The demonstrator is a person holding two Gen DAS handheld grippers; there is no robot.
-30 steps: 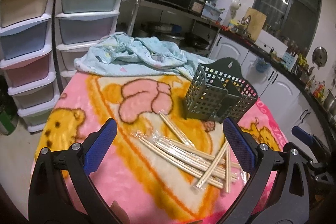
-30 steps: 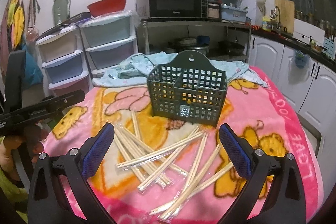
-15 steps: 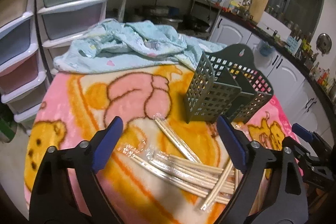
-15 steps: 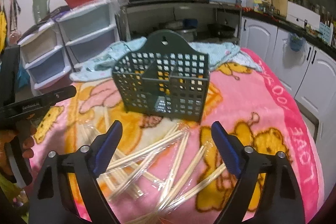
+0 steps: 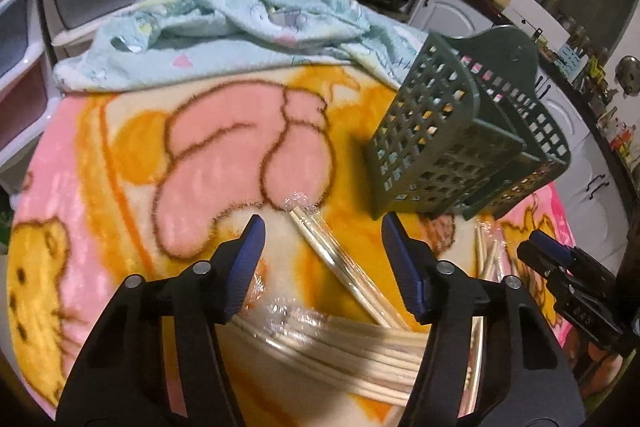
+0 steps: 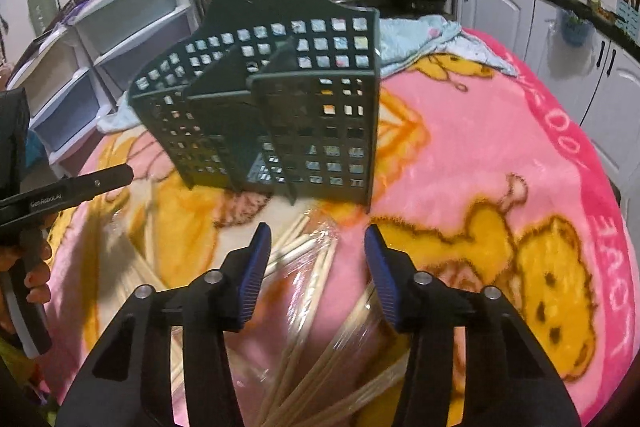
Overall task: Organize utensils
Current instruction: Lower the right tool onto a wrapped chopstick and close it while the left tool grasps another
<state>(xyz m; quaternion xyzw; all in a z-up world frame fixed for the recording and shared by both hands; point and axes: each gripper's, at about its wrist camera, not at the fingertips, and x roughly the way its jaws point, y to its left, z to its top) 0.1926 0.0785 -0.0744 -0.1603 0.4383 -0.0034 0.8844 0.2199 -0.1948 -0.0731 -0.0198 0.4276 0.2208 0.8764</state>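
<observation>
Left wrist view: a pair of pale wooden chopsticks (image 5: 326, 251) sealed in a clear wrapper is seen lying flat on the pink and orange cartoon blanket (image 5: 120, 155). Its long axis runs diagonally, from a crinkled wrapper end near the pink shape down and right toward the camera, where it meets a heap of more wrapped chopsticks (image 5: 328, 351) lying mostly crosswise. The left gripper (image 5: 322, 227) is held with its jaws wide apart, nothing between them, and the single pair is framed in the gap between the blue pads. A dark green perforated utensil holder (image 5: 452, 143) stands just beyond and to the right, tilted in this view, with inner dividers visible. A crumpled light blue cloth (image 5: 240, 15) lies at the far edge of the blanket. The right gripper is seen at the right edge.

Right wrist view: the utensil holder (image 6: 280, 115) is shown upright straight ahead, its walls a grid of square holes and its interior split by partitions. Wrapped chopsticks (image 6: 308, 259) are fanned out on the blanket (image 6: 480, 155) in front of its base, their long axes running from the camera up toward the holder, the tips close to its foot. The right gripper (image 6: 318, 229) is spread wide above them, holding nothing. The left gripper (image 6: 72, 189) is seen at the left edge; its opening cannot be judged from this angle.
</observation>
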